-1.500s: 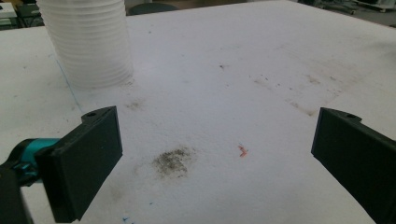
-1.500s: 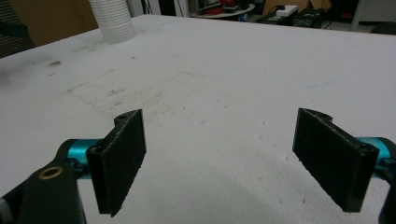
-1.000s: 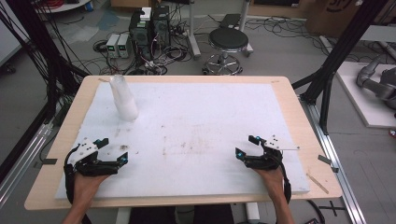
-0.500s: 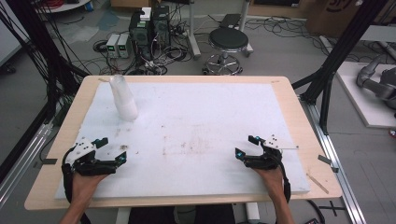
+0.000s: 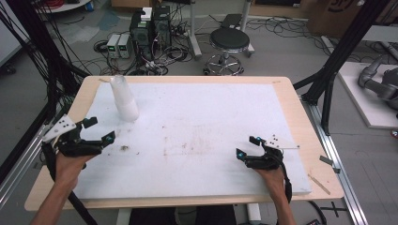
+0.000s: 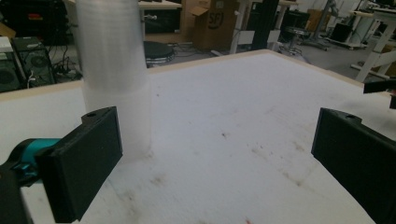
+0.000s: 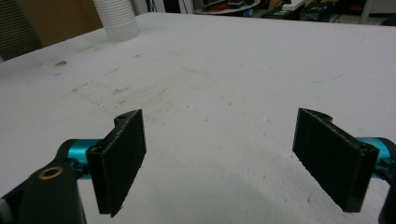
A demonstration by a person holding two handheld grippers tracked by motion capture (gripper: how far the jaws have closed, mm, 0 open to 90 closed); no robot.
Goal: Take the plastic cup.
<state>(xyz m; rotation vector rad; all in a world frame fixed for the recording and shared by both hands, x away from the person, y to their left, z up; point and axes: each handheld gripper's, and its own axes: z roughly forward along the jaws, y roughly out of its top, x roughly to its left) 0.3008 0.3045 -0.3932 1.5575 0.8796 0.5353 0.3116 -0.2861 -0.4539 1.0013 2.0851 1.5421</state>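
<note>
A tall stack of white ribbed cups (image 5: pixel 124 99) stands upright at the far left of the white foam board (image 5: pixel 202 117). In the left gripper view the cup stack (image 6: pixel 114 79) rises close ahead, just left of centre. My left gripper (image 5: pixel 97 131) is lifted off the board at the near left, open, with nothing between its jaws; its tips point toward the cups from a short distance. My right gripper (image 5: pixel 247 147) rests low at the near right, open and empty. From the right gripper view the cup stack (image 7: pixel 116 19) shows far off at the top left.
The board lies on a wooden table (image 5: pixel 300 108) with its edges showing all round. Faint brown stains (image 5: pixel 185 145) mark the board's middle. A thin wooden stick (image 5: pixel 319 183) lies at the table's near right corner. Beyond the table are a stool (image 5: pixel 229 42), computers and cables.
My left gripper has risen off the board and moved a little toward the cup stack. The right gripper has stayed where it was.
</note>
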